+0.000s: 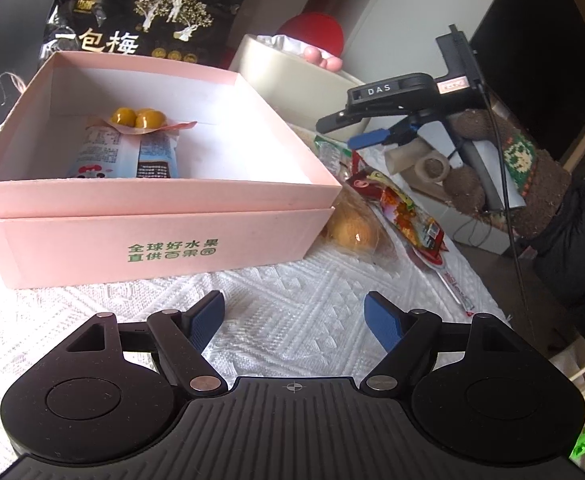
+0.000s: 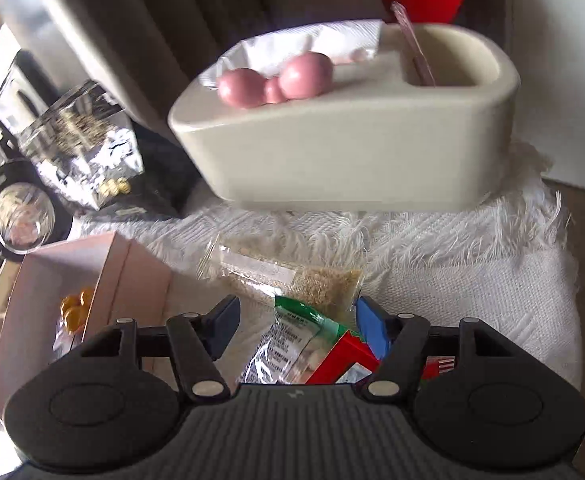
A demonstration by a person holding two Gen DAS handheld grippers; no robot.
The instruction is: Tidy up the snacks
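An open pink box [image 1: 156, 196] stands on a white cloth [image 1: 276, 320] and holds a pack of yellow balls [image 1: 138, 118] and a blue-and-white packet [image 1: 124, 152]. My left gripper [image 1: 294, 320] hovers open over bare cloth in front of the box, with nothing between its fingers. Right of the box lie a wrapped orange bun [image 1: 352, 232] and a red packet [image 1: 412, 216]. My right gripper [image 1: 348, 130] hangs above that pile. In the right wrist view my right gripper [image 2: 298, 308] has its jaws apart over a green-and-clear packet [image 2: 292, 332] and a red packet [image 2: 344, 360]; its left pad is clear of them.
A clear-wrapped grain bar [image 2: 292, 276] lies just ahead of the right gripper. Behind it stands a cream container [image 2: 352, 140] with pink balls [image 2: 304, 76] on top. A black snack bag [image 1: 140, 12] leans behind the pink box [image 2: 132, 272]. Clutter and a dark screen fill the far right.
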